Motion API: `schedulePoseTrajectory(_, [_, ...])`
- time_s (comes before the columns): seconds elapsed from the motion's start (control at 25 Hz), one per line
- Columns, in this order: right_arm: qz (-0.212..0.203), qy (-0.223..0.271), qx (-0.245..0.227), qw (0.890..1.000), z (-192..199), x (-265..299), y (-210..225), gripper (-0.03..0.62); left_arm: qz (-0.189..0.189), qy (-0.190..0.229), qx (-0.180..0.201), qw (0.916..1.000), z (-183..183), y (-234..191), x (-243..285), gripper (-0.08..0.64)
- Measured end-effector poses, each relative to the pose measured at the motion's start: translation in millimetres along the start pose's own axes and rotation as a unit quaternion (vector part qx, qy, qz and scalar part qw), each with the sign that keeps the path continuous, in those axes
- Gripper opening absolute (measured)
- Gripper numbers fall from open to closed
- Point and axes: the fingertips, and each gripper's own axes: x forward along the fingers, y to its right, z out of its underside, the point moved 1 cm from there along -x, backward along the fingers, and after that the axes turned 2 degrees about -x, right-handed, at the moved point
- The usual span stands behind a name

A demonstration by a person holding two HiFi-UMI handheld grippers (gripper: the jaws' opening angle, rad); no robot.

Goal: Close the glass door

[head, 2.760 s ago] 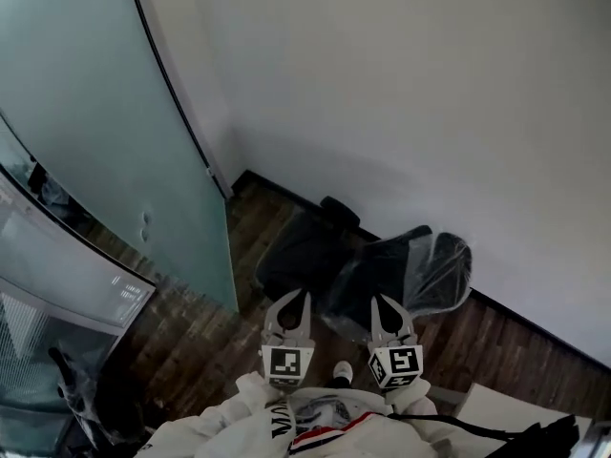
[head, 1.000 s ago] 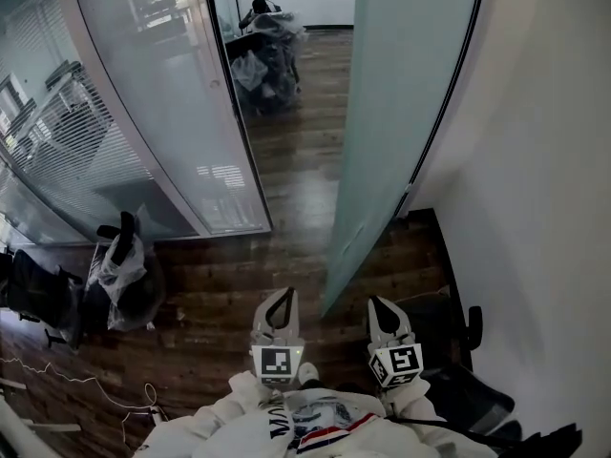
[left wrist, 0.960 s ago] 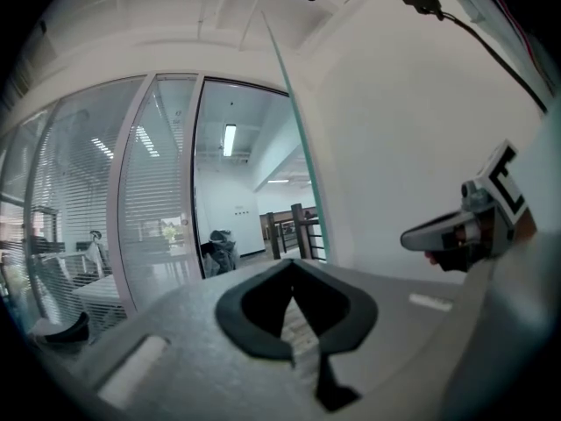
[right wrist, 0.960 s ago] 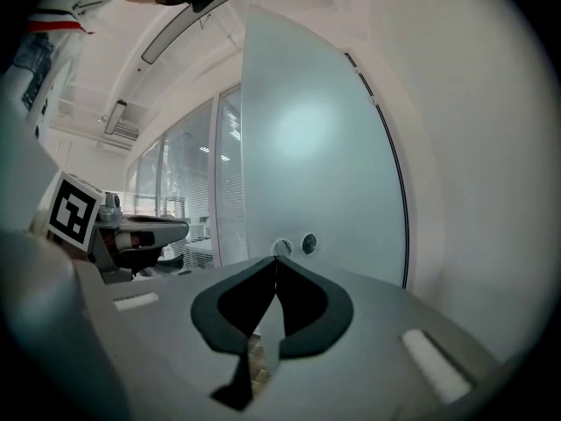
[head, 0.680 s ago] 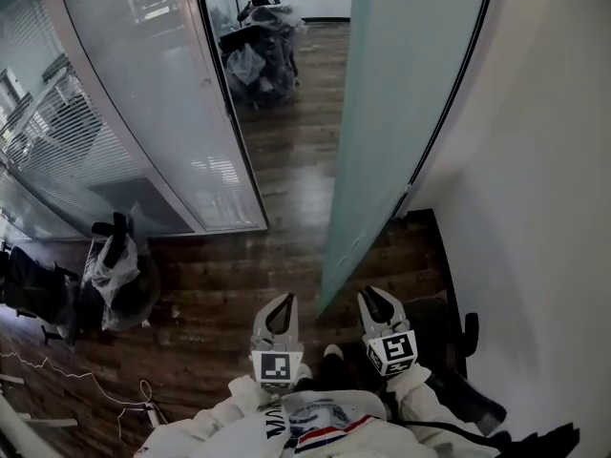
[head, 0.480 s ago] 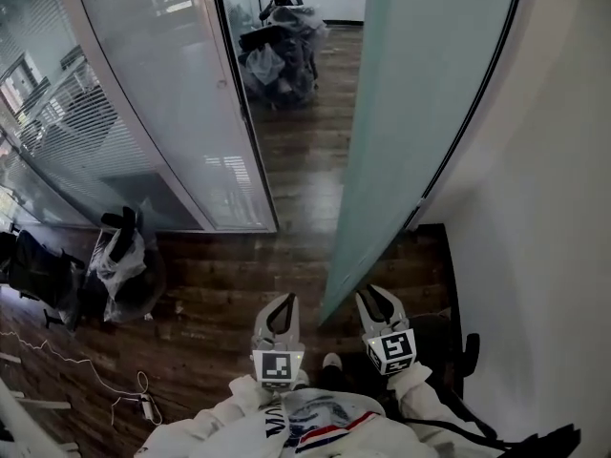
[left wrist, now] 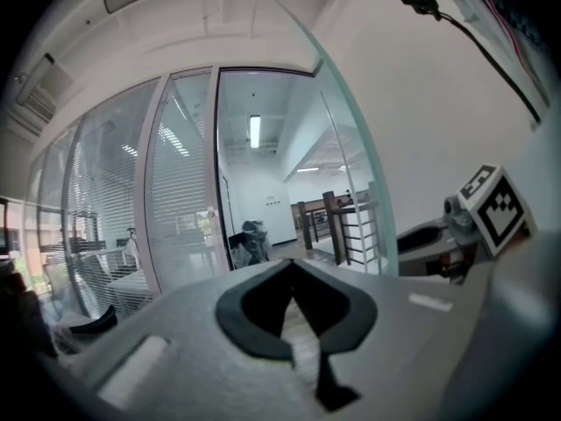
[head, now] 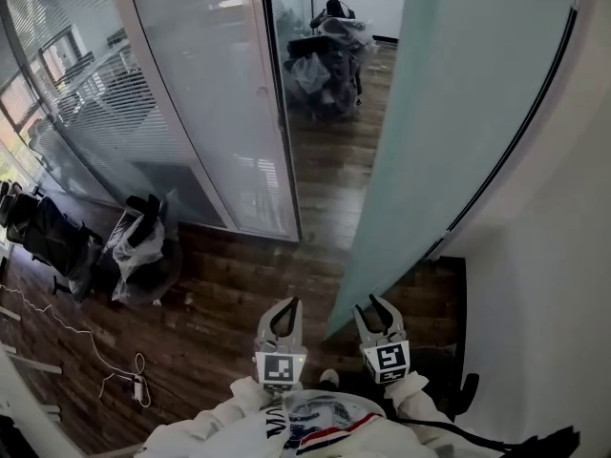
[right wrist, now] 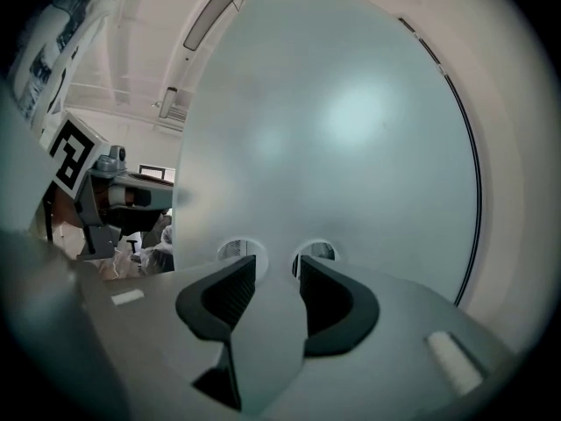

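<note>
Near the wall [head: 558, 256], glass door [head: 449, 113] upright

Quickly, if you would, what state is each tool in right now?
Left tool: closed, holding nothing.
Right tool: open, its jaws have just been opening, nothing between them; the glass door is ahead.

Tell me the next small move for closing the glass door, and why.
Probably ease the right gripper forward to the glass door near its two round holes. Its jaws have just been opening and stand apart with nothing between them, facing the frosted pane, which stands swung open beside the wall.
</note>
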Motion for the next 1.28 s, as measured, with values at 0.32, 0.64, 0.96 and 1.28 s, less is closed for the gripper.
schedulePoseTrajectory(0.32, [-0.025,0.006,0.021,0.999,-2,20,5,0.142,-0.025,-0.005,-0.005,0.9997,4,-4,2,0.003])
schedulePoseTrajectory(0.64, [-0.039,0.002,0.036,0.999,-3,34,2,0.124,-0.065,-0.017,-0.004,0.9977,9,-12,-2,0.003])
schedulePoseTrajectory(0.96, [-0.033,-0.007,0.035,0.999,-10,62,1,0.124,-0.098,-0.024,-0.006,0.9949,12,-42,9,0.003])
schedulePoseTrajectory(1.28, [-0.021,-0.007,0.034,0.999,-16,102,-3,0.124,-0.105,-0.018,-0.017,0.9942,25,-85,39,0.003])
